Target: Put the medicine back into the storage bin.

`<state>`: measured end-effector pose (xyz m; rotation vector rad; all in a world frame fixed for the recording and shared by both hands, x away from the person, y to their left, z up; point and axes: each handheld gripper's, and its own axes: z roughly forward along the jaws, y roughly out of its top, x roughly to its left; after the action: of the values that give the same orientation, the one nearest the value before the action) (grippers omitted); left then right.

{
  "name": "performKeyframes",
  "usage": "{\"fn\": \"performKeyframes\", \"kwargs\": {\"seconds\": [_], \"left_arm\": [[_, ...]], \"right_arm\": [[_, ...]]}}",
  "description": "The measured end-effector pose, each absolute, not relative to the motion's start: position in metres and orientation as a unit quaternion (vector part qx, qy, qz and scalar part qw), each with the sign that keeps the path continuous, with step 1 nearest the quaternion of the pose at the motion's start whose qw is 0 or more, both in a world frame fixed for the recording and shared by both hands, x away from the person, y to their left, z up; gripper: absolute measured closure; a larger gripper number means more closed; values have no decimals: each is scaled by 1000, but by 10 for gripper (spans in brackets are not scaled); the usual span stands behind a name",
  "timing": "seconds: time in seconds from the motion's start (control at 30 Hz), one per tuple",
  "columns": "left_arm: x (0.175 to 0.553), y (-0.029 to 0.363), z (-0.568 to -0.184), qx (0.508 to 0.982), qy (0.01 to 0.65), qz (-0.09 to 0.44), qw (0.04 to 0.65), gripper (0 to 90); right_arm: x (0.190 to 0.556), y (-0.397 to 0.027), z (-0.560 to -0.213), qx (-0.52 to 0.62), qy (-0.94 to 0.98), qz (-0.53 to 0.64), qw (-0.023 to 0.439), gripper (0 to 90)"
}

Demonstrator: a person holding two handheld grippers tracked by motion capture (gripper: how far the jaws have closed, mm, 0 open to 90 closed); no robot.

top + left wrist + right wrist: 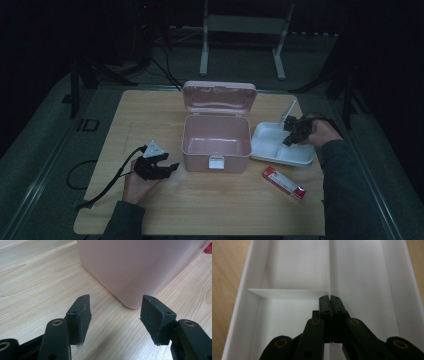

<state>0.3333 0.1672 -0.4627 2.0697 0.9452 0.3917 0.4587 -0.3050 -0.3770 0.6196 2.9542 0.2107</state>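
Observation:
A pink box [200,161] stands in the middle of the wooden table [150,115], with its lid [218,96] raised and nothing inside. My left gripper [169,161] lies low beside the box's front left corner, open. In the left gripper view its jaws [115,315] frame that rounded pink corner [130,267] without touching it. To the right of the box sits a white divided tray [270,137]. My right gripper [289,136] points down into the tray and is shut, with nothing seen between its pads. Its tips [329,298] are where the tray's [294,267] dividers meet.
A red and white carton [284,183] lies flat near the front right of the table, below the tray, and its red end [208,247] shows past the pink box. A black cable [107,185] trails from the left gripper toward the front left corner.

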Motion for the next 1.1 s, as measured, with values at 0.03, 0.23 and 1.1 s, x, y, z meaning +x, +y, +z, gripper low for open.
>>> {"fn": "performKeyframes", "kwargs": {"seconds": [0.03, 0.23, 1.1], "left_arm": [[333, 167, -463, 820, 374, 155, 404, 411], [334, 167, -463, 821, 374, 154, 403, 410], [333, 169, -461, 819, 374, 158, 406, 411]], "right_arm": [[461, -305, -382, 209, 974, 67, 55, 896], [466, -306, -401, 217, 974, 51, 46, 895], [471, -299, -418, 233, 970, 1, 65, 671]]}}
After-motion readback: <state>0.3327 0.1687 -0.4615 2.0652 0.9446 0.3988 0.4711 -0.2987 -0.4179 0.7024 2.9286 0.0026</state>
